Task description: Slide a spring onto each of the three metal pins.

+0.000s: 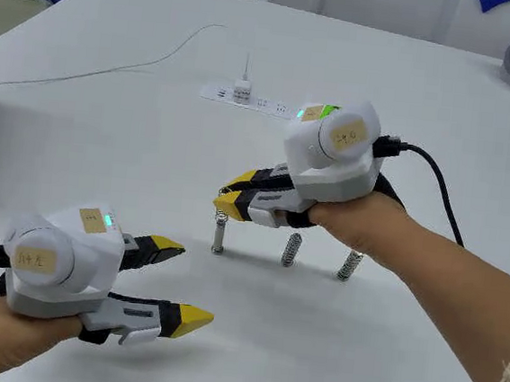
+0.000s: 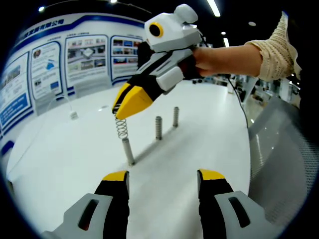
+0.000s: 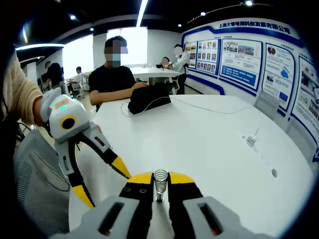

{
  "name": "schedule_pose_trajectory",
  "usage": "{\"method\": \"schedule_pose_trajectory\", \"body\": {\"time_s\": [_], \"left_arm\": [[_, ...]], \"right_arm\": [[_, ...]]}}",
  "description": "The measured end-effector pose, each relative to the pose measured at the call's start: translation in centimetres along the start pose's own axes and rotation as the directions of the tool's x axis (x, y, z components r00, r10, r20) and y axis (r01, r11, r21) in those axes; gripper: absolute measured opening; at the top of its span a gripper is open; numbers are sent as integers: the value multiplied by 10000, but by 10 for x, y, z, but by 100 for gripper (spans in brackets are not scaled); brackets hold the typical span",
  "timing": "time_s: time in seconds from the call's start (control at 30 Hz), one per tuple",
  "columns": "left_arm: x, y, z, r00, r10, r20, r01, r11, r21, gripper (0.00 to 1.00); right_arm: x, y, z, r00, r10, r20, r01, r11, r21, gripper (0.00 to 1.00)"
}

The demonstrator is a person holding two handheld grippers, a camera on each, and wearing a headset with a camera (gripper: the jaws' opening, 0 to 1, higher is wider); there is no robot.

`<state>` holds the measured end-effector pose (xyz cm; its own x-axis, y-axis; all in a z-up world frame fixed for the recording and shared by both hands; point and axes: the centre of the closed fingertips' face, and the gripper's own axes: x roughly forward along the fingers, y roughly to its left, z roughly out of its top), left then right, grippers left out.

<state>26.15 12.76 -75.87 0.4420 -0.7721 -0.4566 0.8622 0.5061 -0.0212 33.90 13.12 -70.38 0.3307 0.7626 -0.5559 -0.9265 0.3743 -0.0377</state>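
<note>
The right claw (image 1: 229, 199) is pinched narrow on a spring (image 2: 121, 128) and holds it upright straight above the bare pin (image 2: 128, 151). The spring's lowest coil meets the pin's tip. I cannot tell whether it has gone over the tip. In the head view this pin stands at the 9 o'clock end of a row of three on the white counter (image 1: 106, 141). Toward 3 o'clock from it stand the middle pin (image 1: 292, 249) and the end pin (image 1: 349, 265), each wearing a spring of its own. The left claw (image 1: 183, 282) sits at 7 o'clock from the bare pin and well apart from it. Its jaws are spread wide, with nothing between them. At 12 o'clock from the row, farther back on the counter, lies a power strip (image 1: 246, 97) with a white plug in it.
</note>
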Motion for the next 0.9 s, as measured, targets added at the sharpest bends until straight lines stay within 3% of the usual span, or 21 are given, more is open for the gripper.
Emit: {"method": "schedule_pose_trajectory", "body": {"time_s": [0.9], "left_arm": [[-3,3,-5,10000,90,-26,-90,9999,-137,55]], "right_arm": [[13,1,-21,9998,1,-187,7,9991,414,12]]}}
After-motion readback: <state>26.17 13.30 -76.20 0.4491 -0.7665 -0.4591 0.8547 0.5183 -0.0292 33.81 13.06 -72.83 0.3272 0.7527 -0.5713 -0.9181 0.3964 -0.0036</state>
